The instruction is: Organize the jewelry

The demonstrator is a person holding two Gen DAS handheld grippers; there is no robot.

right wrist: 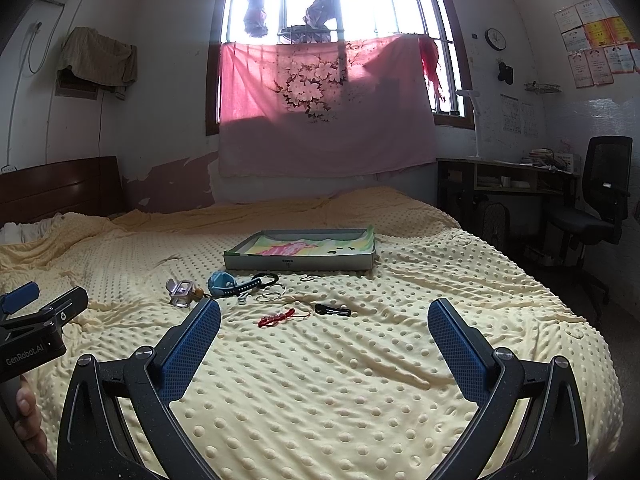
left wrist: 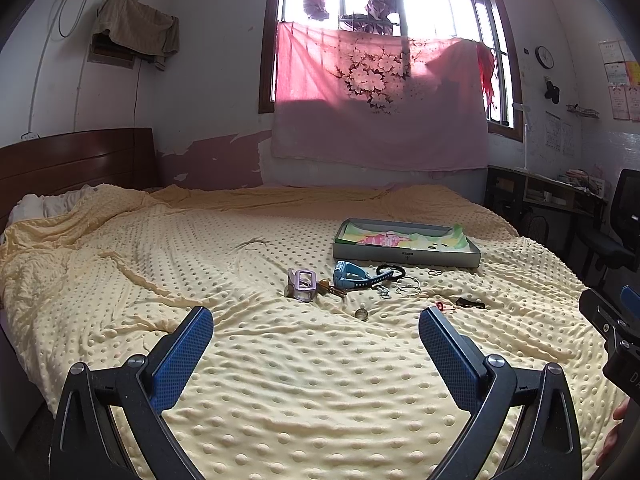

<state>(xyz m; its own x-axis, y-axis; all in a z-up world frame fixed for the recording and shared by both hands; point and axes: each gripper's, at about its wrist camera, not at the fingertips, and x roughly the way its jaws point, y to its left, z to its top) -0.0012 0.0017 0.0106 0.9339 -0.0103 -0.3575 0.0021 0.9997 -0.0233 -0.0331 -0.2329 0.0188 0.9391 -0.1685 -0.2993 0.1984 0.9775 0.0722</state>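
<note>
A shallow grey box [left wrist: 406,258] [right wrist: 300,263] with a colourful lining lies on the yellow bed cover. In front of it lie a blue watch [left wrist: 352,276] [right wrist: 224,283], a pale purple watch [left wrist: 303,282] [right wrist: 180,291], a black loop [left wrist: 390,270] [right wrist: 265,279], silver bangles [left wrist: 409,286] [right wrist: 272,293], a black clip [left wrist: 470,303] [right wrist: 332,311], a red beaded piece [right wrist: 276,317] [left wrist: 440,305] and a small ring [left wrist: 362,313]. My left gripper [left wrist: 316,328] and right gripper [right wrist: 324,326] are both open and empty, short of the items.
The bed cover [left wrist: 280,380] is dotted and wrinkled. A wooden headboard [left wrist: 76,160] stands at the left. A desk [right wrist: 508,180] and a black office chair [right wrist: 596,208] stand to the right of the bed. A pink cloth [left wrist: 380,96] hangs under the window.
</note>
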